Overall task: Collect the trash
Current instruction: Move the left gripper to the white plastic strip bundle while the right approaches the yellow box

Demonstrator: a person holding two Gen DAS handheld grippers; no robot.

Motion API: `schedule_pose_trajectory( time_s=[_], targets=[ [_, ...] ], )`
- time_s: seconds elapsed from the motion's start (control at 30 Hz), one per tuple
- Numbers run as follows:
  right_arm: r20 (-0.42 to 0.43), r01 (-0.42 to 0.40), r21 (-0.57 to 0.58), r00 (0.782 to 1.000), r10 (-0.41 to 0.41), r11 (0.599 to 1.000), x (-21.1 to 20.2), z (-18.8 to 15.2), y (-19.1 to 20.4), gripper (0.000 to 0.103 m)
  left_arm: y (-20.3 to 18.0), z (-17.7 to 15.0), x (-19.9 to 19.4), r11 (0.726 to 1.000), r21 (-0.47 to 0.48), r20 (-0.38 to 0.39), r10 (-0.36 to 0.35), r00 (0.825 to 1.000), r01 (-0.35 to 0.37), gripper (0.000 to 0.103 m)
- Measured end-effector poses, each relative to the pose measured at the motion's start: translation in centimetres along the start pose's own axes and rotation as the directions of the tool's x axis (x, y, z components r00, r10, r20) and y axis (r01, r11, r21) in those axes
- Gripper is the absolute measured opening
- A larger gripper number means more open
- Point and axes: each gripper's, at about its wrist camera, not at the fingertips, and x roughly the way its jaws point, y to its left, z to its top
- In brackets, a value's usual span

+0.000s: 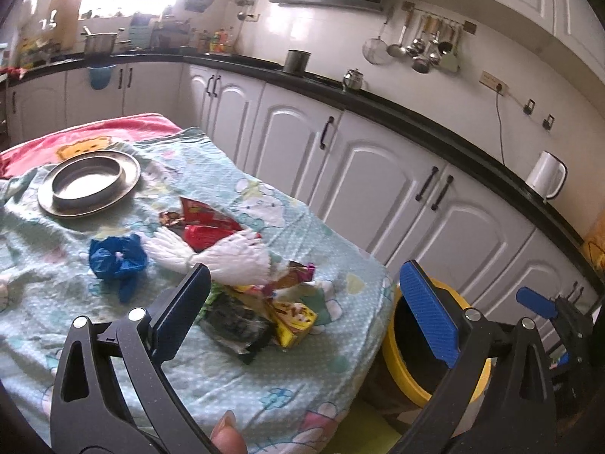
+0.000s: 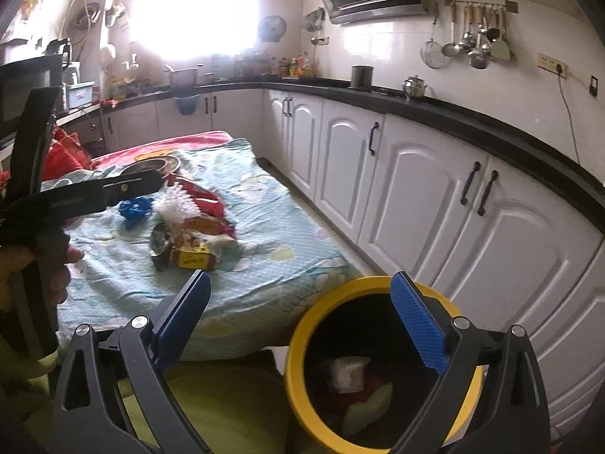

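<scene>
A heap of trash lies on the table with the light blue cloth (image 1: 264, 386): a yellow wrapper (image 1: 293, 319), a dark clear packet (image 1: 236, 327), a white plastic bag (image 1: 234, 257), a red wrapper (image 1: 206, 223) and a blue bag (image 1: 117, 259). My left gripper (image 1: 302, 306) is open and empty, just above the near end of the heap. My right gripper (image 2: 302, 314) is open and empty over the rim of the yellow bin (image 2: 298, 389), which holds a white wrapper (image 2: 348, 372) and a pale scrap. The heap (image 2: 193, 249) also shows in the right wrist view.
A steel plate with a bowl (image 1: 89, 183) stands at the table's far left. White cabinets (image 1: 378, 181) under a black counter run along the right. The bin (image 1: 391, 352) stands on the floor at the table's near right corner. A white kettle (image 1: 546, 176) is on the counter.
</scene>
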Motion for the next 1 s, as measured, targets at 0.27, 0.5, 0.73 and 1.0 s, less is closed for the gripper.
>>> schedule_pose_trajectory(
  time_s=[0.27, 0.5, 0.73, 1.0],
  targets=[
    [-0.028, -0.086, 0.021, 0.996, 0.087, 0.996, 1.4, 0.9, 2.1, 0.093, 2.6, 0.6, -0.8, 0.998, -0.054, 0.021, 0.039, 0.999, -0.038, 0.092],
    [-0.048, -0.137, 0.019, 0.989, 0.138, 0.990, 2.7, 1.6, 3.7, 0.093, 4.6, 0.9, -1.1, 0.993, -0.100, 0.029, 0.070, 0.997, -0.067, 0.092],
    [-0.067, -0.183, -0.006, 0.981, 0.182, 0.983, 4.0, 2.2, 5.8, 0.093, 6.4, 1.0, -1.1, 0.986, -0.136, 0.030, 0.105, 0.994, -0.100, 0.092],
    [-0.102, -0.221, -0.028, 0.971, 0.217, 0.975, 6.5, 2.4, 7.1, 0.093, 8.6, 0.6, -0.7, 0.973, -0.188, 0.003, 0.135, 0.991, -0.132, 0.092]
  ],
)
